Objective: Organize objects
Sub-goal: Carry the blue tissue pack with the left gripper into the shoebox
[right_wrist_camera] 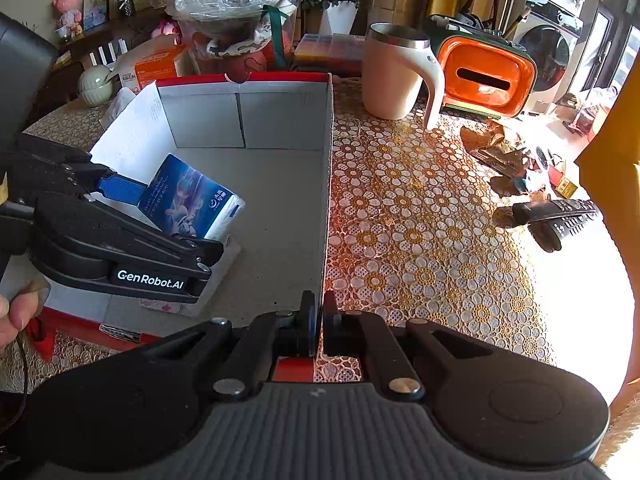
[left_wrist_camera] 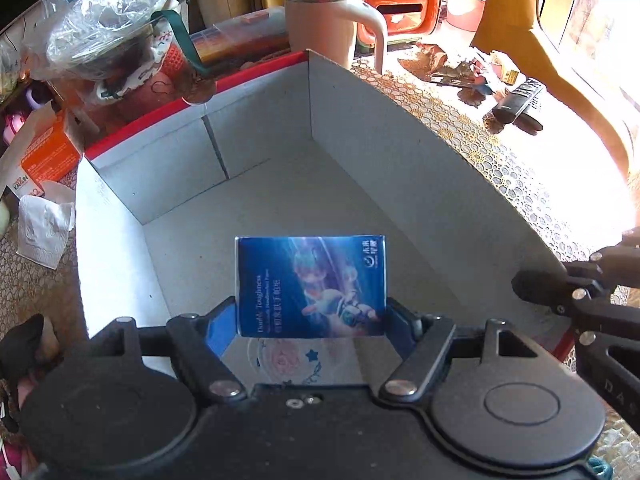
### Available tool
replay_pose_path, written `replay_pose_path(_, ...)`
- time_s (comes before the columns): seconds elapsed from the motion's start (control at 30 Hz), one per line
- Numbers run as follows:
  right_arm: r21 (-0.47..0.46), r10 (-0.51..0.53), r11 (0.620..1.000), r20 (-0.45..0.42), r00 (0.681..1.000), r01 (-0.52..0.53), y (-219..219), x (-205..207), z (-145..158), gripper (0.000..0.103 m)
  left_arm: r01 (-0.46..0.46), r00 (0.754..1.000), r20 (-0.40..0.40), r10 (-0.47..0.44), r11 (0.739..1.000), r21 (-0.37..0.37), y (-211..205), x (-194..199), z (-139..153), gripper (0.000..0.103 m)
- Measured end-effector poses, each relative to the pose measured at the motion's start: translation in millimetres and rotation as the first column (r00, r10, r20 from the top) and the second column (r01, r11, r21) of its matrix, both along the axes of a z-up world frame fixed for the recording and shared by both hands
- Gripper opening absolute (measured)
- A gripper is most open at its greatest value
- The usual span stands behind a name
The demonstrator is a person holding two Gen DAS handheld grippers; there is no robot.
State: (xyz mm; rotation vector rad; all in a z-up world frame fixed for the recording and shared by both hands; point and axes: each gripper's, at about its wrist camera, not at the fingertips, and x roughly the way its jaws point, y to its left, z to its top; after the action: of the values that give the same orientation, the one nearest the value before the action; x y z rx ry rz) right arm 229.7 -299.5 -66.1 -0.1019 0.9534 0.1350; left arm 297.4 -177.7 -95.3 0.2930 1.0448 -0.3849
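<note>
My left gripper (left_wrist_camera: 311, 316) is shut on a blue tissue pack (left_wrist_camera: 312, 286) and holds it inside the open grey cardboard box (left_wrist_camera: 360, 120) with red outer sides, above its floor. The same pack (right_wrist_camera: 188, 200) and left gripper (right_wrist_camera: 160, 216) show in the right wrist view. A second pack with a pink flower print (left_wrist_camera: 288, 360) lies on the box floor under it. My right gripper (right_wrist_camera: 318, 320) is shut on the box's right wall (right_wrist_camera: 326, 184) at its near end.
On the flower-patterned tablecloth (right_wrist_camera: 420, 240) stand a cream mug (right_wrist_camera: 394, 76), an orange tissue holder (right_wrist_camera: 486, 76), two black remotes (right_wrist_camera: 556, 216) and crumpled wrappers (right_wrist_camera: 504, 152). Behind the box are a plastic-covered bowl (right_wrist_camera: 232, 4) and an orange carton (left_wrist_camera: 44, 156).
</note>
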Motion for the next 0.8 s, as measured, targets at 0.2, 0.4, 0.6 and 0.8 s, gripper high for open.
replay_pose_path(0.2,-0.002,0.006,1.000,-0.004,1.000,-0.006,-0.5,0.7,-0.8,0.003,0.001,0.996,-0.084,0.003,0.999,0.050,-5.3,10.6,-14.3,0.074)
replay_pose_path(0.4,-0.002,0.005,1.000,-0.005,1.000,-0.005,-0.2,0.5,-0.5,0.003,0.008,0.987,-0.162,0.006,0.997,0.082,-6.1,18.5,-24.4,0.074)
replay_pose_path(0.6,-0.002,0.005,1.000,-0.007,1.000,-0.005,-0.3,-0.2,-0.8,0.003,0.025,0.988,-0.157,-0.009,0.995,0.099,-7.4,17.1,-23.8,0.079)
replay_pose_path(0.8,-0.003,0.003,1.000,-0.008,1.000,-0.003,0.0,-1.1,-1.1,0.003,0.014,0.995,-0.101,-0.009,0.999,0.045,0.5,11.1,-8.7,0.082)
